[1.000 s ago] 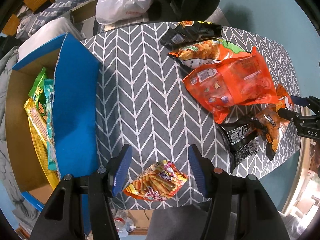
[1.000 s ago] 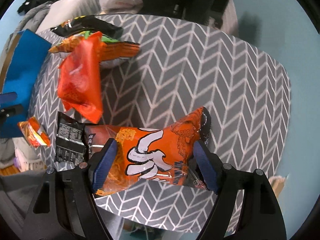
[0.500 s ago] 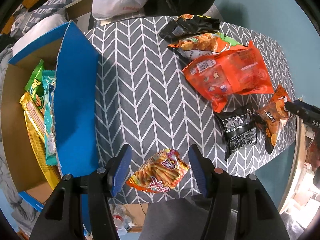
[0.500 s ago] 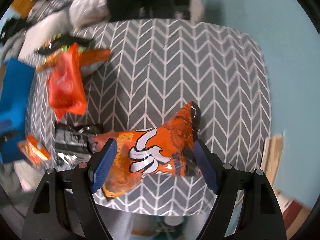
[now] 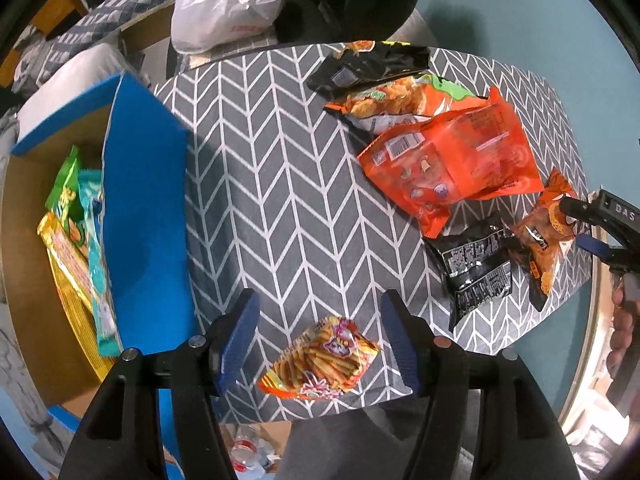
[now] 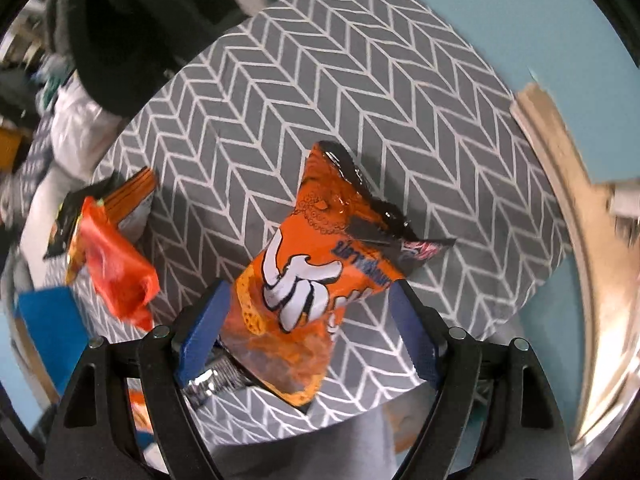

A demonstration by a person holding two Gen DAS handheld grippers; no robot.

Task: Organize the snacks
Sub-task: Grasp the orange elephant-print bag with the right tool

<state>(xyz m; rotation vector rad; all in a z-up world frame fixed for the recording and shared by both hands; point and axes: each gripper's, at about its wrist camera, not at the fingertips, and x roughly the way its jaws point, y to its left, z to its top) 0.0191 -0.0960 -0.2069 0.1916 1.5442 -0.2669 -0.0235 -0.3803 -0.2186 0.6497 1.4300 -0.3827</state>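
My left gripper (image 5: 320,304) points straight down and stands open over a small orange bag of stick snacks (image 5: 320,364) at the table's near edge; its pads do not touch the bag. My right gripper (image 6: 310,292) is open around an orange puff-snack bag (image 6: 320,264), which lies slantwise on the grey chevron table (image 6: 360,80). In the left wrist view the right gripper (image 5: 576,226) shows at that same bag (image 5: 548,232). Beside it are a black bag (image 5: 476,264), a big red-orange bag (image 5: 452,160), an orange-green chips bag (image 5: 400,100) and another black bag (image 5: 368,66).
A blue cardboard box (image 5: 144,216) stands off the table's left side with several snack bags (image 5: 76,240) inside. A white plastic bag (image 5: 228,4) and bedding lie beyond the table. A hand (image 5: 624,320) is at the right edge. Bottles (image 5: 248,444) lie on the floor below.
The right gripper has rolled, so the orange bag now lies diagonally between its fingers instead of across them. The left gripper's jaws stand slightly wider; it has hardly moved.
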